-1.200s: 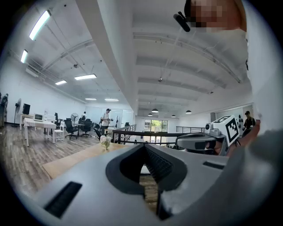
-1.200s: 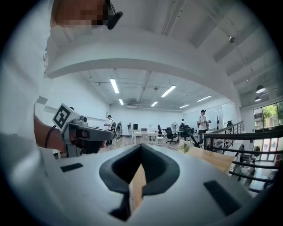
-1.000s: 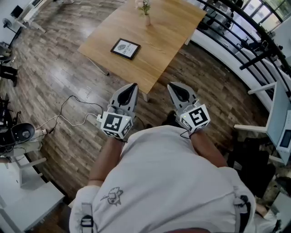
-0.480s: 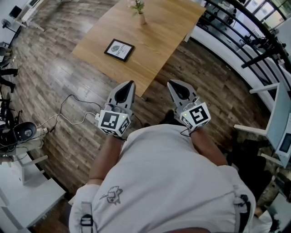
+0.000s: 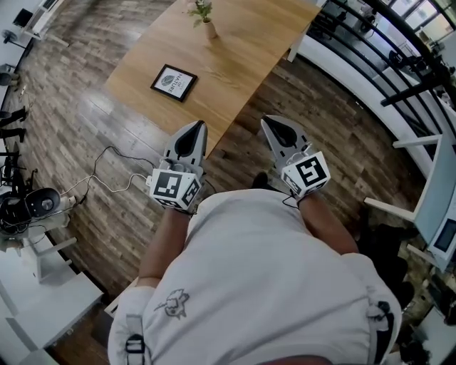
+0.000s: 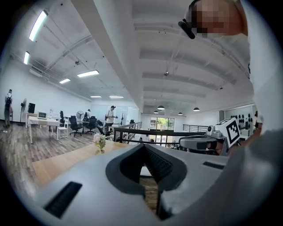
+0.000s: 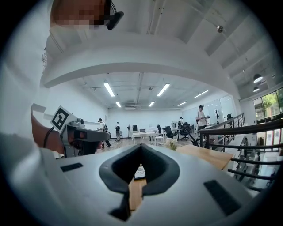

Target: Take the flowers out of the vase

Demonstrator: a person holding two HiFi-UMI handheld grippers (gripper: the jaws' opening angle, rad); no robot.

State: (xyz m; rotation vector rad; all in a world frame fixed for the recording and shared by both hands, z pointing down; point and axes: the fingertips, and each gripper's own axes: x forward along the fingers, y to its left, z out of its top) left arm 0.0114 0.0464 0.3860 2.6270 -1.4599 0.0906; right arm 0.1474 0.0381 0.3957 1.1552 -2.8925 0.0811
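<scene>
Both forearms reach forward from the person's chest, and each gripper is held roughly level, pointing toward a wooden worktop (image 5: 246, 64). The left gripper (image 5: 194, 130) and right gripper (image 5: 269, 125) are both closed, with nothing between the jaws. The flowers (image 5: 200, 9) stand in a small vase (image 5: 208, 30) at the worktop's far end — well apart from both grippers. From the head view they are tiny; the left gripper view shows pale blooms. A framed picture (image 5: 174, 82) lies flat — the right gripper view shows only a sliver.
</scene>
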